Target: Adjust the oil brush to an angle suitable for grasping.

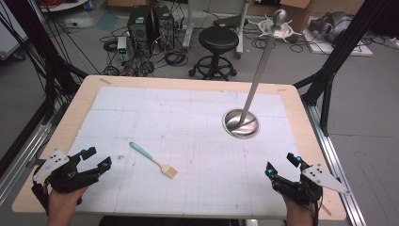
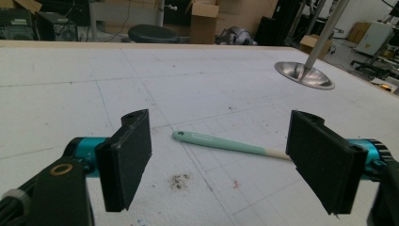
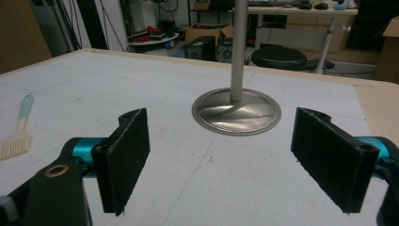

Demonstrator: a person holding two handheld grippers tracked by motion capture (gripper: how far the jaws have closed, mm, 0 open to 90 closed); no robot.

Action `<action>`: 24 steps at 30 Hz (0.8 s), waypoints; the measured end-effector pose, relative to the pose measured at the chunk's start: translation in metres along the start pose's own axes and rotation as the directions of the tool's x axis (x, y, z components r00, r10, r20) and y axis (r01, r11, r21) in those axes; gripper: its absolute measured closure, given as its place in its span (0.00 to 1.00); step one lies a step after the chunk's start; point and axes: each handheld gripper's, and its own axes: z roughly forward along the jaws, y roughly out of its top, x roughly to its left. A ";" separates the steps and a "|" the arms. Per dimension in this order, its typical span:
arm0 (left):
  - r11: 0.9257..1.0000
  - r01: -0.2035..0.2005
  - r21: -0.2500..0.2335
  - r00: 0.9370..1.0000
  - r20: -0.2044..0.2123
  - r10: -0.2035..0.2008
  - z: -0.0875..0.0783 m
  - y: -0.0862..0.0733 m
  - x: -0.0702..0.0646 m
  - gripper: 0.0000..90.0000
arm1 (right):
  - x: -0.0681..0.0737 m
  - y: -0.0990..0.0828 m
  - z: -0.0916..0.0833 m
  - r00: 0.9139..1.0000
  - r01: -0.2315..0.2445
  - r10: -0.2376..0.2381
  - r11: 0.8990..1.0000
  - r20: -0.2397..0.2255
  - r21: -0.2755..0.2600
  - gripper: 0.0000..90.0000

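Note:
A small brush (image 1: 153, 160) with a mint-green handle and pale bristles lies flat on the white mat, left of centre. In the left gripper view the brush (image 2: 226, 144) lies just beyond the open jaws, handle tip toward the left. My left gripper (image 1: 96, 157) rests at the near left corner, open and holding nothing. My right gripper (image 1: 281, 165) sits at the near right, also open and holding nothing. In the right gripper view the brush (image 3: 18, 133) lies at the far left and the metal stand's base (image 3: 236, 112) is straight ahead.
A tall metal stand rises from a round dished base (image 1: 241, 123) on the right half of the white gridded mat (image 1: 188, 141); its pole (image 1: 261, 68) leans up to a hooked top. A black stool (image 1: 217, 47), computers and cables stand beyond the table.

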 end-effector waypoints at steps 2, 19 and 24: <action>1.000 0.001 0.000 1.000 0.004 -0.001 0.001 0.000 0.000 0.29 | 0.000 0.000 0.001 1.000 0.006 -0.006 1.000 -0.002 0.001 0.21; 0.965 -0.117 0.236 0.988 0.121 0.091 0.047 -0.009 -0.025 0.99 | 0.003 0.000 0.002 1.000 0.008 -0.008 1.000 -0.013 0.005 0.21; 0.940 -0.077 0.332 0.996 0.063 0.060 0.073 -0.013 -0.018 0.99 | 0.002 -0.001 0.003 1.000 0.002 -0.002 1.000 -0.027 0.020 0.21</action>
